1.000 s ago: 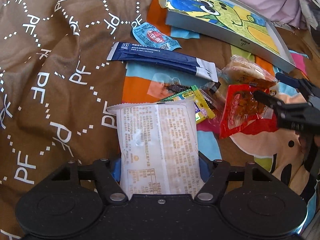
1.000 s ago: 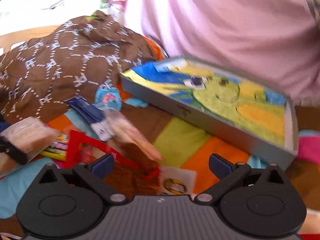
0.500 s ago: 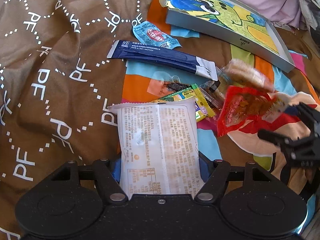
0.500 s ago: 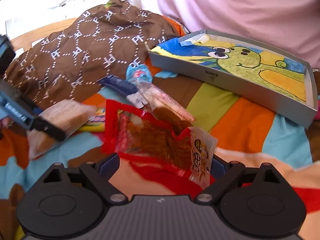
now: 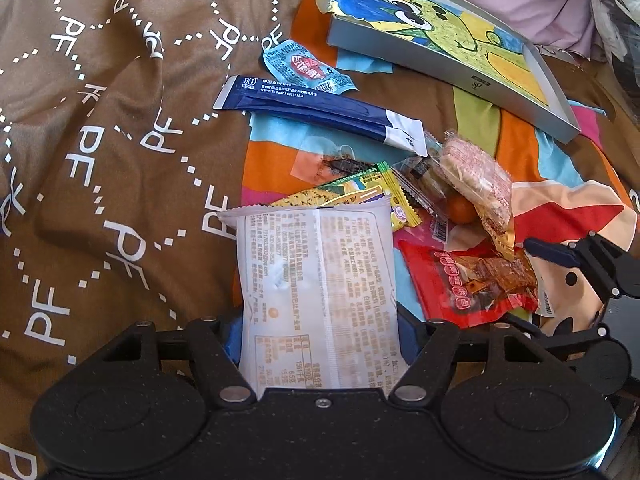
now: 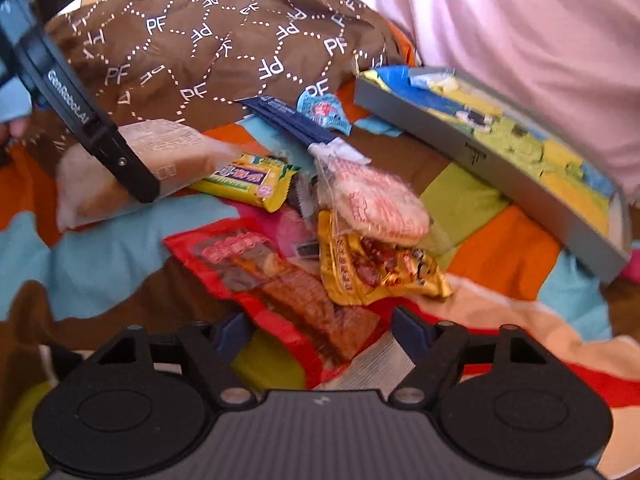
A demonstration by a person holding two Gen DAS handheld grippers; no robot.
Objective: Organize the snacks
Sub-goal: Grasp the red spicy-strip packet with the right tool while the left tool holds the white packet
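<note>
On the bed's colourful patchwork blanket (image 5: 276, 160), your left hand-held gripper (image 5: 320, 340) clamps a white bread packet (image 5: 320, 280). Your right hand-held gripper (image 6: 320, 324) stands apart around the red snack pouch (image 6: 280, 276), which lies beside the grey tray (image 5: 560, 120).

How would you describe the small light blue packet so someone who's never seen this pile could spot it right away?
Start at the grey tray with the cartoon drawing, then look to its lower left, at the edge of the brown quilt. There lies the light blue packet, just above the long navy pouch. It is the only pale blue wrapper, crinkled, with a red and white label.
</note>
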